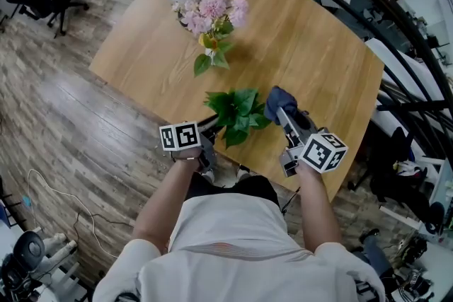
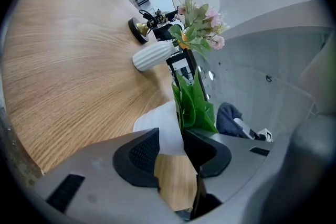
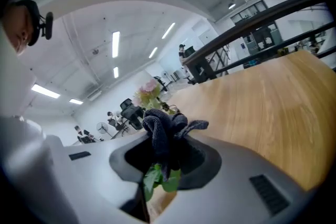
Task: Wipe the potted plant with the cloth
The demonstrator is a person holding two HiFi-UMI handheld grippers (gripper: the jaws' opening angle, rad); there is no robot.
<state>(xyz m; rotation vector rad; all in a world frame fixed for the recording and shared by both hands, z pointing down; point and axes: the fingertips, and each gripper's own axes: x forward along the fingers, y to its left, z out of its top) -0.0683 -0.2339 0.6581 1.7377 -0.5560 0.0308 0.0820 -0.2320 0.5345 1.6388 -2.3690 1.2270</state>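
Two grips show. Your left gripper point(image 1: 210, 126) is clamped on the potted plant point(image 1: 237, 113); only its own view shows the white pot point(image 2: 167, 131), hidden by leaves from overhead. Your right gripper point(image 1: 283, 117) pinches the cloth point(image 1: 278, 101) at the plant's 3 o'clock, near the table's point(image 1: 318, 46) 6 o'clock edge.

Wooden table point(image 1: 304, 46), potted plant point(image 1: 237, 113), flower vase point(image 2: 152, 56)
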